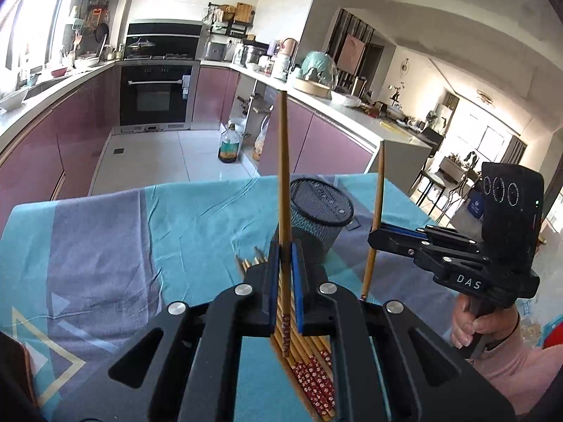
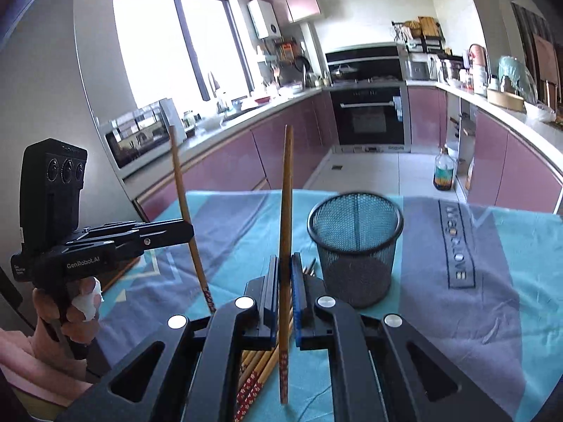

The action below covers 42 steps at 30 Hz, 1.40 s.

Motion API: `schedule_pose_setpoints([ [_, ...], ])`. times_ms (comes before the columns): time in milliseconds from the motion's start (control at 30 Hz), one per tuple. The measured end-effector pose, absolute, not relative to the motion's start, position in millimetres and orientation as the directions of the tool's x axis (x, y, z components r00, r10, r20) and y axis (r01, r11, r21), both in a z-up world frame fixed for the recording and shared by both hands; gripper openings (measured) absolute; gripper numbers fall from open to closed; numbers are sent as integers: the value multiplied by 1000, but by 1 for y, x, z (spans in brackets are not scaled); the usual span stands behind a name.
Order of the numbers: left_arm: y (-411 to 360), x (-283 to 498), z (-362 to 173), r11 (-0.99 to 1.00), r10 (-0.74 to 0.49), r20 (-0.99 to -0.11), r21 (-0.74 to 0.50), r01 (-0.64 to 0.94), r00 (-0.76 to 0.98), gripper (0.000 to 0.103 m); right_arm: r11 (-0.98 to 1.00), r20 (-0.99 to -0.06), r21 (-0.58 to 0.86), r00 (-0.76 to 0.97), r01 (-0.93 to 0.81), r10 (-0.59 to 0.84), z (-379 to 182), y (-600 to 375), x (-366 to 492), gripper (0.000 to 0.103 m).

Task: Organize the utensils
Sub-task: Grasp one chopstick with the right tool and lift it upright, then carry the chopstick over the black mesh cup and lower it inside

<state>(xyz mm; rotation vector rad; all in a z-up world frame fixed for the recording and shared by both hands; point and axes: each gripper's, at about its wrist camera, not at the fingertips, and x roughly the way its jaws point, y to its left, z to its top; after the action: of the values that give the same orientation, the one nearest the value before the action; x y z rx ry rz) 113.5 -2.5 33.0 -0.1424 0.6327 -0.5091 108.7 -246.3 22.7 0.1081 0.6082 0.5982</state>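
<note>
My left gripper [image 1: 284, 246] is shut on a wooden chopstick [image 1: 283, 176] and holds it upright above the table. My right gripper [image 2: 285, 258] is shut on another chopstick [image 2: 286, 193], also upright. Each gripper shows in the other's view: the right one [image 1: 376, 234] with its chopstick [image 1: 377, 204], the left one [image 2: 188, 232] with its chopstick [image 2: 183, 193]. A black mesh cup [image 2: 355, 246] stands empty on the table just ahead, also in the left wrist view [image 1: 322, 214]. A pile of chopsticks with red patterned ends [image 1: 309, 369] lies on the cloth below the grippers, also in the right wrist view [image 2: 255, 372].
The table carries a teal and grey cloth [image 1: 105, 239]. Beyond it is a kitchen with purple cabinets [image 2: 288, 133], an oven [image 1: 155, 95] and a bottle on the floor [image 1: 230, 144]. A dark object sits at the table's left edge [image 1: 14, 369].
</note>
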Motion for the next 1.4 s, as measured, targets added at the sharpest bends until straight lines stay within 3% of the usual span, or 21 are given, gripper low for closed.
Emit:
schedule_pose_setpoints([
  [267,-9,119,91,838,-545,-403,-300,456,735,8,820,-414,245,709,-517,571,60,-263,116,6],
  [567,-36,154,131,822,-567,-355,-301,483,744,8,848,-346,209,774,-487,530,94,-283,142,5],
  [1200,-84,221,75,851,-520,-530,-263,454,670,8,867,-316,259,811,-425,492,96,-301,187,5],
  [1400,-89,228,56,850,-518,-567,-255,462,641,8,867,-417,257,761,-427,498,78,-291,202,5],
])
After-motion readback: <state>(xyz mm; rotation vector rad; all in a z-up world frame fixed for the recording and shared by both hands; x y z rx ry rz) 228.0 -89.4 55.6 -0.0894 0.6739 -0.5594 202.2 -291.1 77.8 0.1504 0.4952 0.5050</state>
